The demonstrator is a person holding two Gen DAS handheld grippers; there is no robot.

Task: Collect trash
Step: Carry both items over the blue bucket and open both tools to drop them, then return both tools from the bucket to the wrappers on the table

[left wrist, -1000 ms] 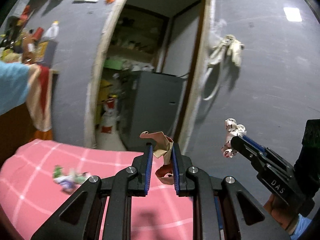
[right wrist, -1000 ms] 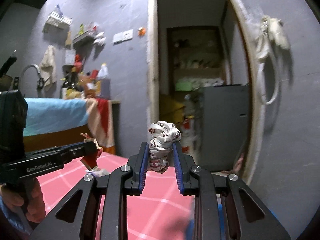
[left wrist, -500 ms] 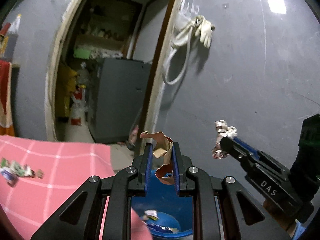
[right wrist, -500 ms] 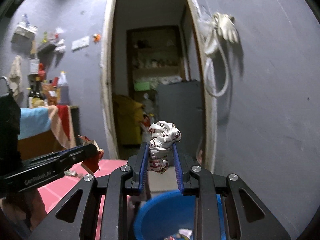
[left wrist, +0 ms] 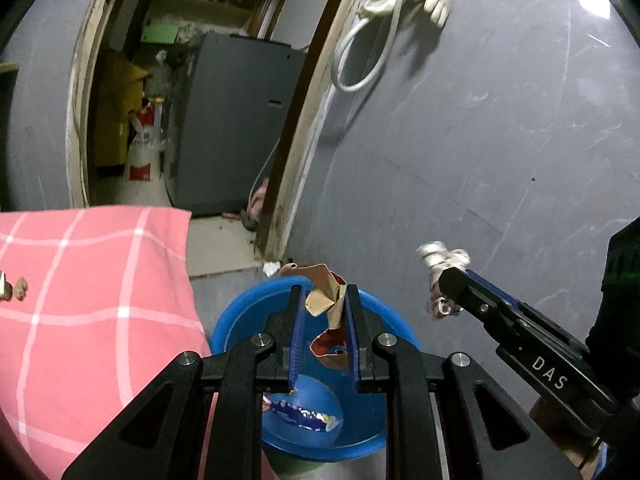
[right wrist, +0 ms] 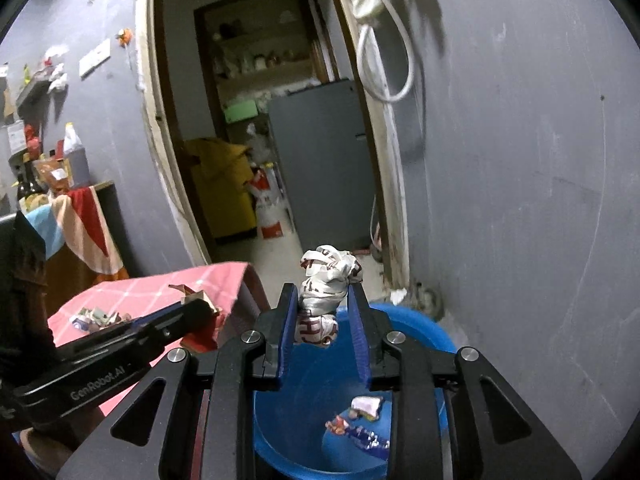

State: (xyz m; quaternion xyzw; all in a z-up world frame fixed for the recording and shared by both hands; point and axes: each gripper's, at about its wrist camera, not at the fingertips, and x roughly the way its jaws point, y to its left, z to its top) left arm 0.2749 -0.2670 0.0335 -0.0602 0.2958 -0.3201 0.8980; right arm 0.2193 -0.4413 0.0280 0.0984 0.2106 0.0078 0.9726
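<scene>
My left gripper (left wrist: 323,294) is shut on a crumpled brown paper scrap (left wrist: 326,300) and holds it above a blue bucket (left wrist: 236,322). My right gripper (right wrist: 324,292) is shut on a crumpled white wrapper with red print (right wrist: 325,292), also above the blue bucket (right wrist: 424,326). The bucket holds a few wrappers (right wrist: 360,424). In the left wrist view the right gripper (left wrist: 446,280) with its white wrapper (left wrist: 440,256) hangs just right of the bucket. In the right wrist view the left gripper (right wrist: 200,304) sits at left over the table's corner.
A table with a pink checked cloth (left wrist: 92,288) stands left of the bucket, with small trash pieces (right wrist: 98,316) on it. A grey wall (left wrist: 480,140) rises close behind the bucket. An open doorway (right wrist: 260,120) shows a grey fridge and yellow box.
Both grippers swung right from over the pink table to above the blue bucket and tipped downward. Each still holds its piece of trash.
</scene>
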